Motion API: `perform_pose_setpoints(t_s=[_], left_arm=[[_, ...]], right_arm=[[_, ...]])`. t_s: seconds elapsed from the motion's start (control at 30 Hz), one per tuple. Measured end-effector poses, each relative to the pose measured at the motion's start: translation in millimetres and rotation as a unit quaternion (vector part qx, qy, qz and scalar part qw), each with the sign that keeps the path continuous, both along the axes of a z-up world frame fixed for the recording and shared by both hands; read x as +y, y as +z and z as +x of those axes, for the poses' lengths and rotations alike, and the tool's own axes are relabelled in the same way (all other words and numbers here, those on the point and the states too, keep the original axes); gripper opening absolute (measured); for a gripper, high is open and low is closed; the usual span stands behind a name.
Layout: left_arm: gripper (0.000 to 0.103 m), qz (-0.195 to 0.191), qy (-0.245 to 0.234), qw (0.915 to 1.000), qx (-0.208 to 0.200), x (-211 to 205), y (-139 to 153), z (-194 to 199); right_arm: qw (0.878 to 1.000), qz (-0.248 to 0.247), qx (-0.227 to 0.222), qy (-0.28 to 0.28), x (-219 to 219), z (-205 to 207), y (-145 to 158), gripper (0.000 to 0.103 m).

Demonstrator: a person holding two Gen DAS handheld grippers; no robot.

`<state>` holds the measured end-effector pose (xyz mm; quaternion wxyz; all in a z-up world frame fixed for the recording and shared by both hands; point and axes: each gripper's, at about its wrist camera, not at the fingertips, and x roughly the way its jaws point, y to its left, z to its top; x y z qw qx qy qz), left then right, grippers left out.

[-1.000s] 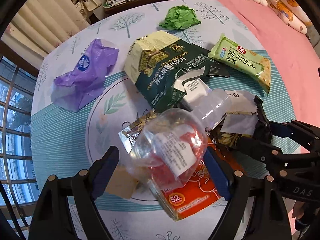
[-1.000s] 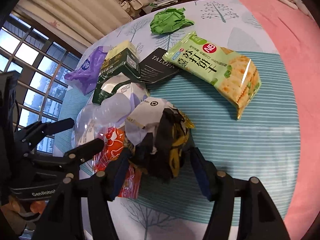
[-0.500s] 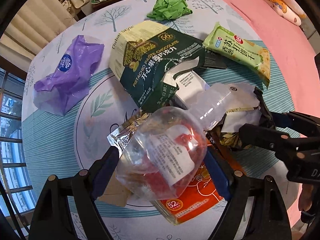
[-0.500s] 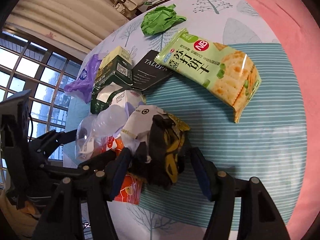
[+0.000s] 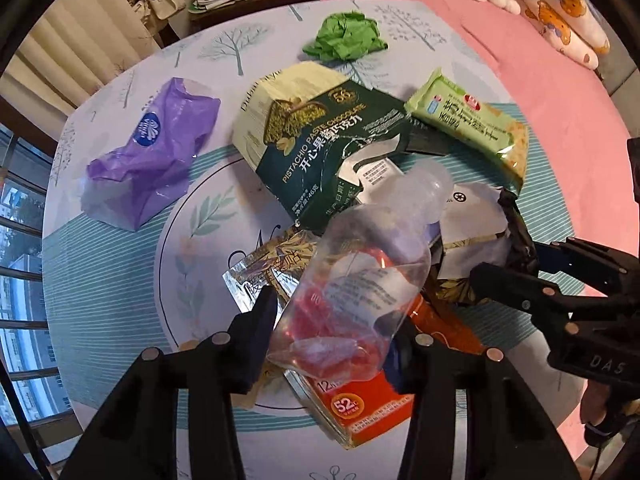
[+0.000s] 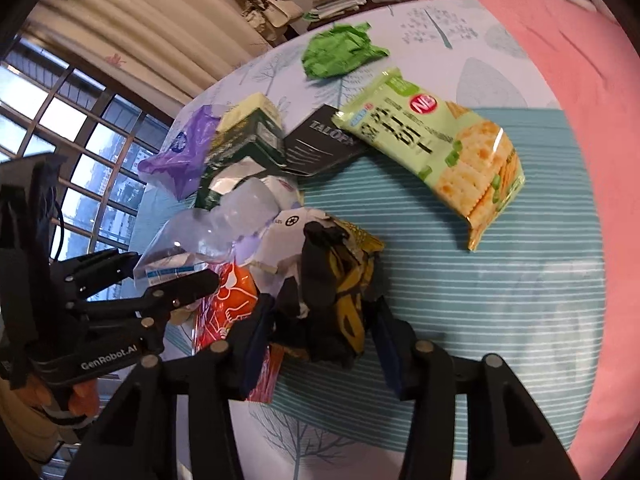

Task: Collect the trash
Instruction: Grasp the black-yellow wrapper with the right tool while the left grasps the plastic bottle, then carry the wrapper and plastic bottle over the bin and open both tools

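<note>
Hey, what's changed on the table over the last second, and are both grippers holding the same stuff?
Both grips hold: the left gripper is still shut on the clear plastic bottle, the right gripper on the black and yellow wrapper. The bottle has tilted, its neck now pointing further up and away. The purple bag, green paper ball, chocolate box and cracker packet lie as before.

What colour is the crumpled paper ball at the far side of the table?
Green paper ball; clearest in the left wrist view.
</note>
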<state>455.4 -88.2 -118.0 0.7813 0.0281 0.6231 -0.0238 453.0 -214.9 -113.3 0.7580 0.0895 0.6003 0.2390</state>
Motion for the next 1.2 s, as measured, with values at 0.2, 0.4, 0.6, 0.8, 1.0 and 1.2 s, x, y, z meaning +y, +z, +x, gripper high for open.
perform_pose_setpoints(t_s=[0.2, 0.4, 0.6, 0.8, 1.0, 1.2], left_arm=[[0.045, -0.018, 0.014, 0.9995, -0.019, -1.0, 16.0, -21.9], [0.045, -0.057, 0.033, 0.9971, -0.038, 4.4, 38.9, -52.9], [0.045, -0.069, 0.046, 0.9944, -0.066, 17.5, 65.5, -98.4], [0.045, -0.087, 0.044, 0.9905, -0.097, 34.6, 94.7, -163.6], [0.045, -0.101, 0.036, 0.9876, -0.115, 53.8, 109.8, -234.7], [0.045, -0.113, 0.033, 0.9863, -0.115, 73.1, 106.9, -313.7]], right_arm=[[1.0, -0.003, -0.028, -0.002, 2.5, -10.4, 17.5, 0.047], [0.999, -0.005, -0.05, 0.001, 4.7, -29.2, 35.7, 0.047], [0.997, -0.007, -0.072, 0.016, 18.1, -61.4, 57.7, 0.047], [0.995, -0.013, -0.096, 0.024, 37.0, -113.9, 87.2, 0.047], [0.992, -0.022, -0.114, 0.04, 63.8, -185.2, 112.0, 0.047], [0.99, -0.036, -0.12, 0.069, 94.4, -270.8, 115.7, 0.047]])
